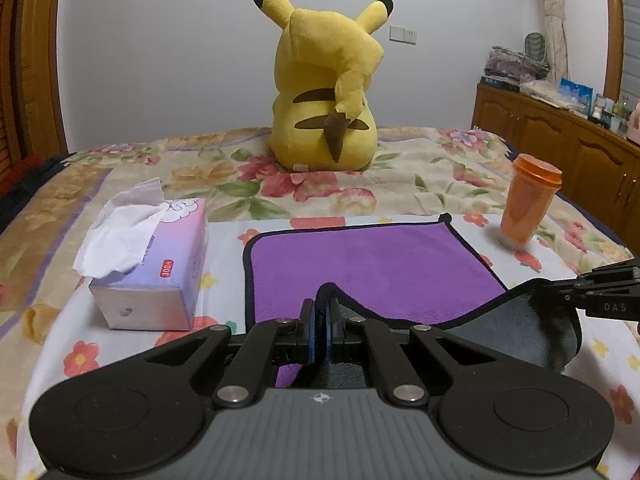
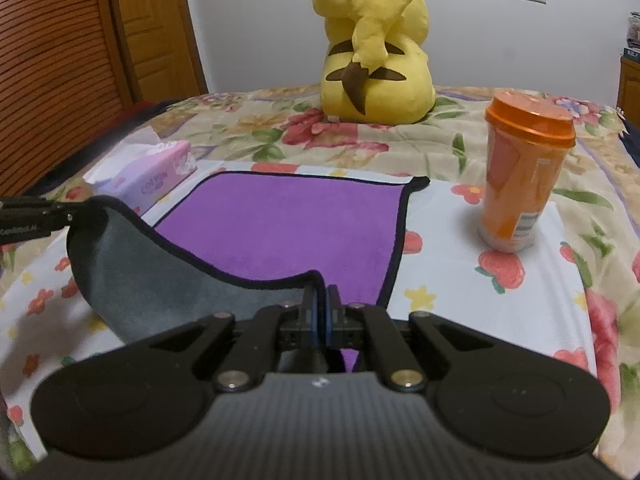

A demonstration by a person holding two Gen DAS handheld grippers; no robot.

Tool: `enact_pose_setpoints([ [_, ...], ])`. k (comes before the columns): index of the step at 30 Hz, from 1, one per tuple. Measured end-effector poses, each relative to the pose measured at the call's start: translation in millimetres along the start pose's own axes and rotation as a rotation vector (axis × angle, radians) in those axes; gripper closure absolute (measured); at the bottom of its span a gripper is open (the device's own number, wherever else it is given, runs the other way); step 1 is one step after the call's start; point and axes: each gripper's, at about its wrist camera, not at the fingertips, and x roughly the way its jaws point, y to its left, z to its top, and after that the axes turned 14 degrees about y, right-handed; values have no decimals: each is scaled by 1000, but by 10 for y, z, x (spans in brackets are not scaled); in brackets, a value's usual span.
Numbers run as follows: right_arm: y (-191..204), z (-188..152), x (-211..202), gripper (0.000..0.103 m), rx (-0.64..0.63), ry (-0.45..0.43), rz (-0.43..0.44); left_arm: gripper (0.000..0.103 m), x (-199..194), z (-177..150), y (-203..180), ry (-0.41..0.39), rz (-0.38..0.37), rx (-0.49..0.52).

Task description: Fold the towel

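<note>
purple towel [image 1: 372,264] is spread on the floral bedspread [image 1: 400,184]; its near corners are lifted, grey underside shown. left gripper [image 1: 319,320] and right gripper [image 2: 321,308] are each clamped on one corner.

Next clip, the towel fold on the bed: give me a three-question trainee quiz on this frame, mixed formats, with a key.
1. True or false: both grippers are shut on the towel.
2. Which colour shows on the towel's lifted underside: A purple, B grey, C orange?
3. Fill in: the orange cup stands on the towel's ____ side.

Key: 1 true, the left gripper and right gripper each pinch a near corner. 2 B. 3 right; the tissue box is left.
</note>
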Motion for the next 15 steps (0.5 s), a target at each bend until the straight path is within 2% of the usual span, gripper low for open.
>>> enact_pose_setpoints([
  [9,-40,38,119,99,-8,2,-13,95,100,42,41,3,4,10],
  [15,-37,83,127,99,-19,-16,-15,95,45,121,50,-29,-10,13],
])
